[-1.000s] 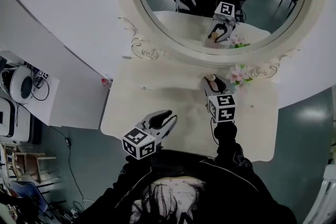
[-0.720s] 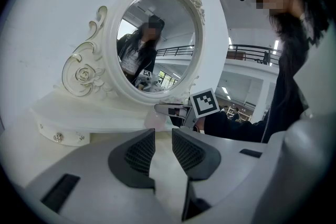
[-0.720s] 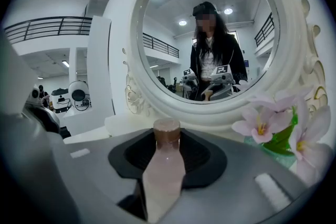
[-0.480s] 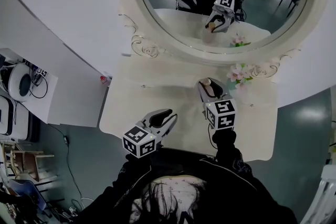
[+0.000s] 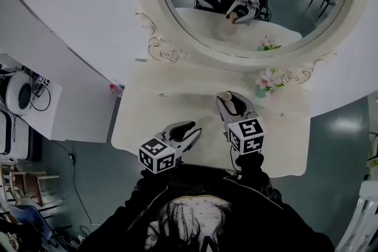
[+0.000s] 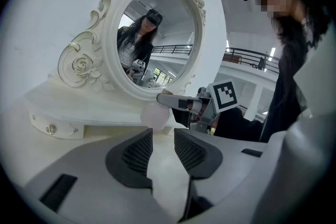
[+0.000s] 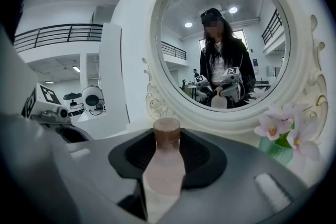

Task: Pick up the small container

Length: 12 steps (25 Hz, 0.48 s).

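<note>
The small container (image 7: 166,170) is a pale pink bottle with a brown cap, upright between the jaws of my right gripper (image 7: 168,148), which is shut on it. In the head view the right gripper (image 5: 234,100) holds the bottle (image 5: 236,107) over the middle of the cream dressing table (image 5: 159,104). My left gripper (image 5: 188,131) hovers near the table's front edge, to the left. Its jaws are opening, with a narrow gap and nothing between the pads (image 6: 138,152). The left gripper view also catches the bottle (image 6: 154,116) in the right gripper.
A large oval mirror (image 5: 177,49) in an ornate white frame stands along the back of the table. Pink flowers in a green vase (image 5: 266,81) sit at the back right, beside the mirror frame (image 7: 157,60). Devices and cables lie on a white shelf (image 5: 23,94) at far left.
My right gripper has drawn back from the mirror and flowers toward the table's middle, carrying the bottle. The left gripper has stayed near the front edge.
</note>
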{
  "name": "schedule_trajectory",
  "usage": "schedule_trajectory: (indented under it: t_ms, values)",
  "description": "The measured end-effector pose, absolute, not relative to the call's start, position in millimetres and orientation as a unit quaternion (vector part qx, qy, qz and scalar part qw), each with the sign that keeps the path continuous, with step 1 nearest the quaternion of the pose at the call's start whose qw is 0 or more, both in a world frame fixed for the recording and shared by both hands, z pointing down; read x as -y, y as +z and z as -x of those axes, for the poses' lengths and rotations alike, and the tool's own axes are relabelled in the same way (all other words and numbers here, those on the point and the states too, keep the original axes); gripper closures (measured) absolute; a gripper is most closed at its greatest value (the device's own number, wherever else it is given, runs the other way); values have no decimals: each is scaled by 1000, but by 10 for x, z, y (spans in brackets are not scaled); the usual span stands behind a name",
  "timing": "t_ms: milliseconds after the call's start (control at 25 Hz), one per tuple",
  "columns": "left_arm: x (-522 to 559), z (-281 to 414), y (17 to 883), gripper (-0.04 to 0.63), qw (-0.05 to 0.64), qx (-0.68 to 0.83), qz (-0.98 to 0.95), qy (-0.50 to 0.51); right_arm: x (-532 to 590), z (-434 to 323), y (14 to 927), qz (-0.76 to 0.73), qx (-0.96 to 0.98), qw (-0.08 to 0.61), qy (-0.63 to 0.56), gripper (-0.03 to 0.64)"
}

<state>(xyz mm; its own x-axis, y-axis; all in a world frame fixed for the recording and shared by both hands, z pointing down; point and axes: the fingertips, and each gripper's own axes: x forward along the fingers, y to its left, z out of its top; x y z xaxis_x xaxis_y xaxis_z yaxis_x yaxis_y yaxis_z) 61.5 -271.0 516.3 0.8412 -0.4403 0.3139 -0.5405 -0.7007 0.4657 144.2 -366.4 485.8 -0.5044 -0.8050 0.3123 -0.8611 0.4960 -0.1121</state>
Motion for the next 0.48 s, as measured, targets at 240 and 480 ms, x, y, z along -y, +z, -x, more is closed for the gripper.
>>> schedule_trajectory:
  t_ms: [240,480]
  values:
    - [2665,-517,5265,449,302,233,-919,97,3494,-1253,4661,-494,855,102,122,468]
    - [2586,-393,5260,392,320,204,-921,91,3260,-953,4507,-492,856,101,118,468]
